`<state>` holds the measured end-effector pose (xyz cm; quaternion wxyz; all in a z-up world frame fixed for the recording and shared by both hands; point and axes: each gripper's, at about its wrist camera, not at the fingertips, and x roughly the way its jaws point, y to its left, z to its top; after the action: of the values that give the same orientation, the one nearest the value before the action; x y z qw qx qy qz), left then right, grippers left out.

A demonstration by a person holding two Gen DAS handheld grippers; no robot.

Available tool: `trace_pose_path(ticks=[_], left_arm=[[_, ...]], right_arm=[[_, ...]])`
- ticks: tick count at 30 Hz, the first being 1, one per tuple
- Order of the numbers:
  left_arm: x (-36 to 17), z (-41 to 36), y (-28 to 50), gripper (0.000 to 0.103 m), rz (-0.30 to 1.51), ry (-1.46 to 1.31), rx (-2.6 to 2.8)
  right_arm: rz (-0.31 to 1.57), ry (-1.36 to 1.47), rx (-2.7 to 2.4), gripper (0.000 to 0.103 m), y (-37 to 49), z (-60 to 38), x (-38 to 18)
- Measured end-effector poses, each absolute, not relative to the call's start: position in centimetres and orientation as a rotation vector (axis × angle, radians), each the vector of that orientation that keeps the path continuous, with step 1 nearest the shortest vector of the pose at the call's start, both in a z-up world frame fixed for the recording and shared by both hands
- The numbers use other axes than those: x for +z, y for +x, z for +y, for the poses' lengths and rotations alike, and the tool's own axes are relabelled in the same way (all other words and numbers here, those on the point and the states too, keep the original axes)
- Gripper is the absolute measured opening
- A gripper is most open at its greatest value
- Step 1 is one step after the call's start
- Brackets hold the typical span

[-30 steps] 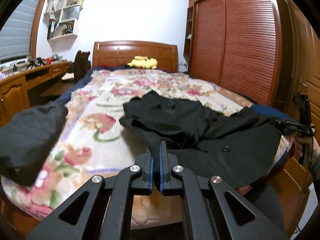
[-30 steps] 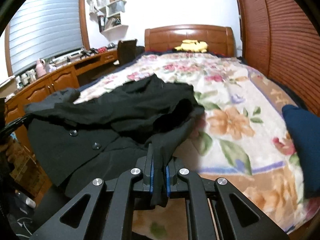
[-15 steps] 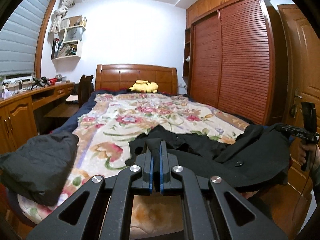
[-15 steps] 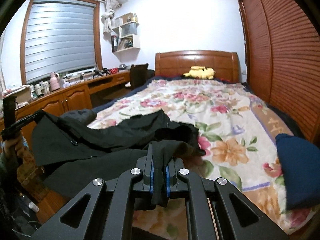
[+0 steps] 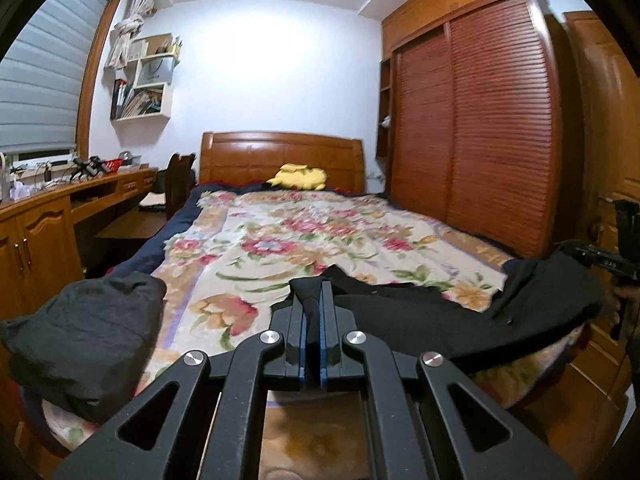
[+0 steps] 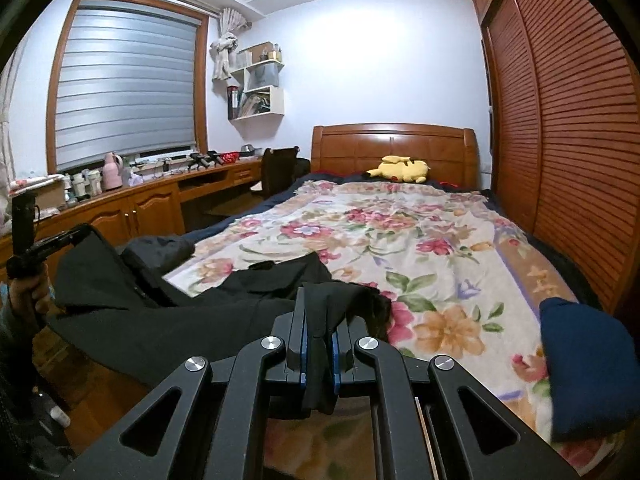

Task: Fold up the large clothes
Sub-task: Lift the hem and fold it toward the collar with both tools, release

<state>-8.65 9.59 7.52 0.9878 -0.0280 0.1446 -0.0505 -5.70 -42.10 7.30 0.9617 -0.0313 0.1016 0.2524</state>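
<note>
A large black coat (image 5: 432, 316) with buttons hangs stretched between my two grippers over the foot of the floral bed (image 5: 304, 240). My left gripper (image 5: 313, 312) is shut on one corner of the coat. My right gripper (image 6: 318, 320) is shut on the other corner, with fabric bunched between its blue pads. In the left wrist view the right gripper (image 5: 600, 258) shows at the far right, holding the coat's edge. In the right wrist view the left gripper (image 6: 76, 234) shows at the far left. The coat (image 6: 168, 316) sags in the middle, its far part resting on the bed (image 6: 420, 248).
A folded dark grey garment (image 5: 84, 332) lies on the bed's near left corner. A folded navy garment (image 6: 588, 364) lies on the near right corner. A yellow plush toy (image 5: 298, 176) sits by the headboard. A wooden desk (image 6: 132, 208) runs along the left; a louvred wardrobe (image 5: 476, 132) stands right.
Both grippers have risen and pulled back from the bed, lifting the coat and stretching it out between them. Most of the coat has come off the bedspread.
</note>
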Motion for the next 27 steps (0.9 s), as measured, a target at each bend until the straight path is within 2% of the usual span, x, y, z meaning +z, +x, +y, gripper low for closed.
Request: trace_pose_path(ticks=[6, 15, 27], left_arm=[[3.9, 10.2, -1.0, 0.005, 0.424, -0.048, -0.028], [-1.4, 10.3, 7.2, 0.005, 0.560, -0.053, 0.018], [-1.6, 10.1, 14.9, 0.005, 0.601, -0.001, 0.052]], right_arm=[[0.285, -0.080, 0.466, 0.008, 1.7, -39.1, 6.2], [0.468, -0.097, 0.404, 0.008, 12.5, -35.1, -0.1], [0.525, -0.087, 0.393, 0.008, 22.7, -32.1, -0.7]])
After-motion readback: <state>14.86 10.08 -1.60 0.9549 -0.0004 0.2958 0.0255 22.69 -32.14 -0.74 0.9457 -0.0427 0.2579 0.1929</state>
